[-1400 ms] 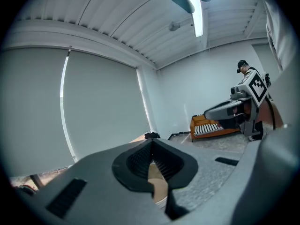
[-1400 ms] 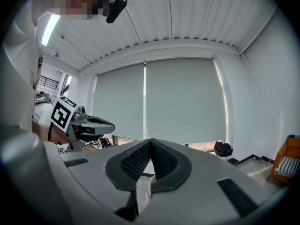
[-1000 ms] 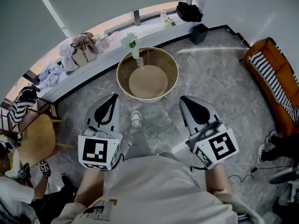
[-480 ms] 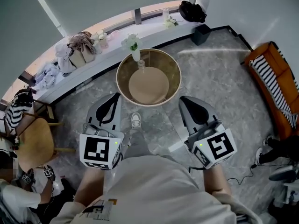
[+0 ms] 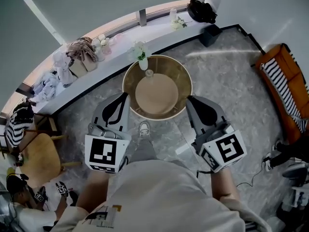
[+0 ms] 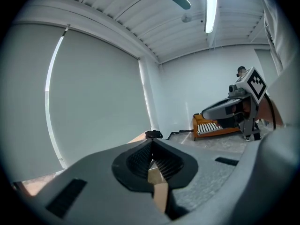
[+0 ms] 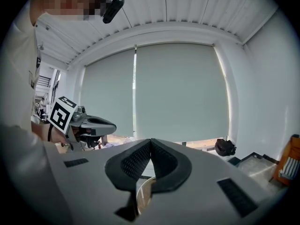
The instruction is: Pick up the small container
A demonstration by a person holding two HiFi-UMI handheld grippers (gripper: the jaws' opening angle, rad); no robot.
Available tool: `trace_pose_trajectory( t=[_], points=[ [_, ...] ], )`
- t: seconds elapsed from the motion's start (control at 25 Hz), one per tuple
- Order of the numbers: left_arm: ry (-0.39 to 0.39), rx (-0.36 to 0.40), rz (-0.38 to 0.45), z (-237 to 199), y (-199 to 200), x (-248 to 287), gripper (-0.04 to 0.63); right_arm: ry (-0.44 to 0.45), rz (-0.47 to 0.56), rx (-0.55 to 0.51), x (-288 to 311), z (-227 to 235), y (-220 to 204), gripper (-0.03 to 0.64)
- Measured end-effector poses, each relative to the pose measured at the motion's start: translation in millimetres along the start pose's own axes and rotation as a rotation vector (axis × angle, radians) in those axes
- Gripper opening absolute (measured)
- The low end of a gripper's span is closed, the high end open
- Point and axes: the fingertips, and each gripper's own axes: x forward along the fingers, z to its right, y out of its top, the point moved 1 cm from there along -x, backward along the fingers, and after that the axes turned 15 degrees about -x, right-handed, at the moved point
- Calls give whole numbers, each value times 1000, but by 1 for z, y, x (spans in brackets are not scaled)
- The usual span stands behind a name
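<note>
A round table (image 5: 129,77) with a gold rim and a tan top stands on the marble floor ahead of me. At its far side sits a small clear container (image 5: 149,73), next to a vase of white flowers (image 5: 141,55). My left gripper (image 5: 123,97) is shut and empty, its tip over the table's near left rim. My right gripper (image 5: 192,100) is also shut and empty, at the near right rim. The left gripper view shows closed jaws (image 6: 151,149) pointing at the blind, and the right gripper view shows the same (image 7: 150,146). The container is hidden in both gripper views.
A long window ledge (image 5: 120,37) behind the table carries bags, clothes and bottles, with a black bag (image 5: 200,9) at its right end. An orange sofa (image 5: 285,81) stands at the right, a wooden chair (image 5: 41,153) at the left. A person crouches at the lower left (image 5: 29,209).
The table has come nearer in the head view, so both gripper tips now overlap its near rim. Both grippers stayed shut.
</note>
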Motion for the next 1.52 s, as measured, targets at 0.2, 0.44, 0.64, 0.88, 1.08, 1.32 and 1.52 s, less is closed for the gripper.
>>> trace_pose_trajectory(
  t=[0.2, 0.44, 0.64, 0.88, 1.08, 1.32, 1.52],
  points=[
    [-18, -15, -23, -50, 8, 37, 8, -10, -27, 15, 64, 15, 5, 6],
    [-68, -12, -10, -105, 24, 91, 8, -25, -67, 19, 140, 35, 5, 6],
    [-96, -25, -47, -146, 25, 125, 8, -36, -83, 27, 195, 45, 9, 6],
    [-123, -45, -102, -170, 7, 156, 8, -49, -111, 15, 230, 61, 7, 6],
    [-104, -65, -116, -174, 1, 175, 8, -29, -135, 19, 243, 75, -7, 6],
    [-29, -51, -91, -179, 5, 193, 8, 33, -123, 34, 262, 93, -22, 6],
    [-12, -65, -67, -182, -1, 217, 8, 69, -124, 27, 281, 107, -39, 6]
  ],
)
